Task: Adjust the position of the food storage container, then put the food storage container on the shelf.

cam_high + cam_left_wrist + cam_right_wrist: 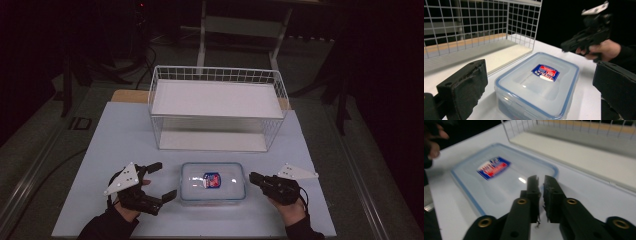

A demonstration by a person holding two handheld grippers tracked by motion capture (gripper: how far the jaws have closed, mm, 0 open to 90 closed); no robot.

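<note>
1. A clear plastic container (213,182) with a blue-rimmed snap lid lies flat on the pale table (120,135), near its front edge, between the two grippers
2. The left gripper (162,181) sits just beside the container's left end with its jaws spread wide; in the left gripper view the two black pads (465,86) stand either side of the near corner of the box (537,83) without touching it
3. The right gripper (252,177) is close to the container's right end, tip pointing at it; in the right gripper view its jaws are nearly pressed together, a thin slit between them and nothing in that slit (541,197)
4. Behind the container stands a white wire basket (217,75), its open front facing the person, with a strip of bare table between basket and lid
5. Open table lies to the left and right of the basket, and a narrow band runs in front of the hands before the table's front edge
6. The lid carries a blue and red label (212,180) at its middle; the lettering on it is too small and blurred to read in any view
</note>
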